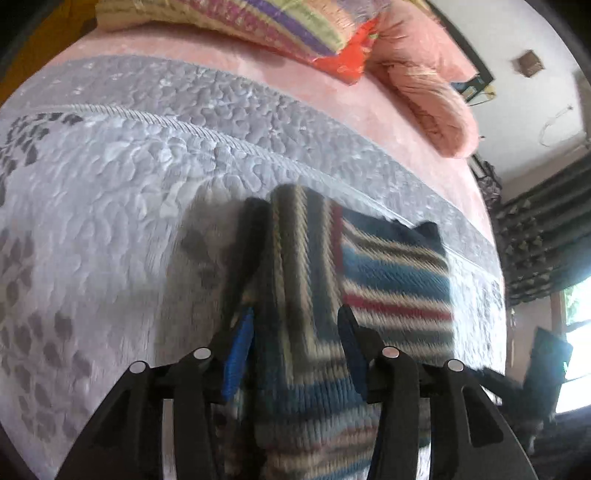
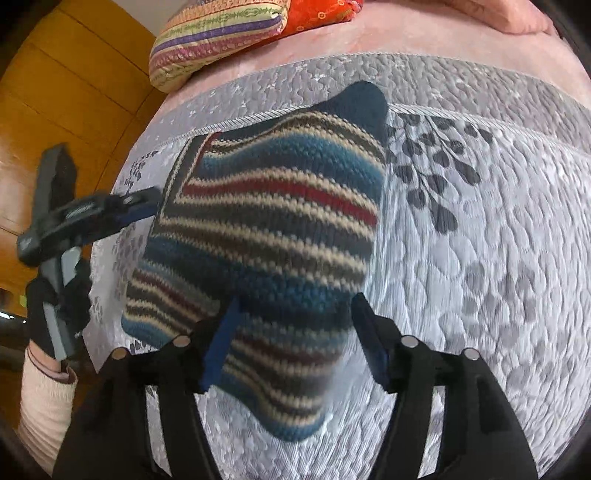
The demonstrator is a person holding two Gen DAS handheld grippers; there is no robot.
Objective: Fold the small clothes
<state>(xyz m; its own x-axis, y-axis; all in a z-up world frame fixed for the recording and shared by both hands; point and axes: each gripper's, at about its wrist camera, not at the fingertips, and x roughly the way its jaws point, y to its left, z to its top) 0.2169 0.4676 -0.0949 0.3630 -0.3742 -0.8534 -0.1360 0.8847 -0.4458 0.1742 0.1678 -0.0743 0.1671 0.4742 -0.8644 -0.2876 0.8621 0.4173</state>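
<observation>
A striped knitted garment [image 2: 273, 229] in blue, red, cream and dark bands lies folded on the bed's grey quilted cover [image 2: 480, 258]. My left gripper [image 1: 295, 332] is open, and a raised fold of the garment [image 1: 303, 258] runs between its blue pads. From the right wrist view, the left gripper [image 2: 144, 205] reaches the garment's left edge, held by a gloved hand [image 2: 55, 295]. My right gripper [image 2: 295, 332] is open and straddles the garment's near part, with one corner [image 2: 295, 424] under it. Both views are motion-blurred.
A multicoloured striped pillow [image 2: 218, 40] and an orange cushion [image 2: 317, 14] lie at the head of the bed on a pink sheet [image 1: 258, 66]. A rolled pink blanket [image 1: 424, 96] lies far right. A yellow wooden wall [image 2: 74, 92] stands to the left, with dark curtains [image 1: 546, 229] to the right.
</observation>
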